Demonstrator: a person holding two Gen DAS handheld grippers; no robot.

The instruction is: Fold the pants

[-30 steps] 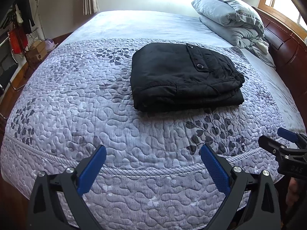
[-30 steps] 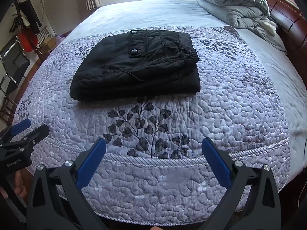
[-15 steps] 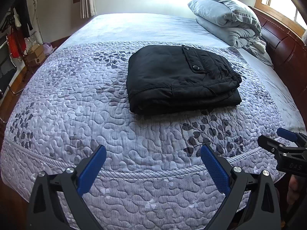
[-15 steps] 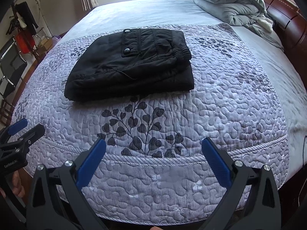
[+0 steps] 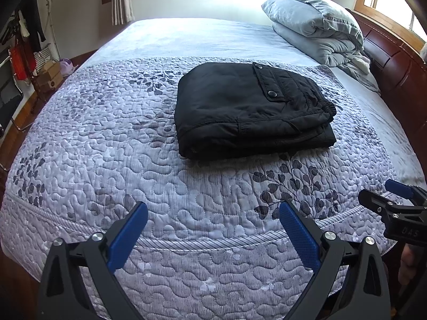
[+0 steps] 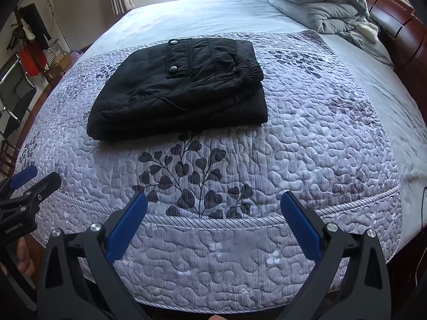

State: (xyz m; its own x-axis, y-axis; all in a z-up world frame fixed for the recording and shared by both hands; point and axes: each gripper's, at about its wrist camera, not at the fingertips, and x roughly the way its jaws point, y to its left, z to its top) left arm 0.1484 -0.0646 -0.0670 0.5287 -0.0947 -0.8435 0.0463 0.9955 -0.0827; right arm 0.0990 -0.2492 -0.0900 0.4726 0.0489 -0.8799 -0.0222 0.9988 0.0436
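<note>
Black pants point(image 5: 248, 109) lie folded in a compact rectangular stack on the quilted lilac bedspread point(image 5: 112, 144), a snap pocket on top; they also show in the right wrist view point(image 6: 181, 90). My left gripper point(image 5: 213, 210) is open and empty above the bed's near edge, well short of the pants. My right gripper point(image 6: 213, 202) is open and empty, also back at the near edge. Each gripper shows at the side of the other's view: the right gripper point(image 5: 395, 200) and the left gripper point(image 6: 29, 181).
A folded grey duvet and pillow point(image 5: 317, 26) sit at the head of the bed by the dark wooden headboard point(image 5: 395, 61). A clothes rack and boxes point(image 5: 34, 53) stand left of the bed. A chair point(image 6: 13, 93) stands on the floor at left.
Both grippers have drawn back slightly from the bed and lifted a little; the folded pants have not moved. Both stay open.
</note>
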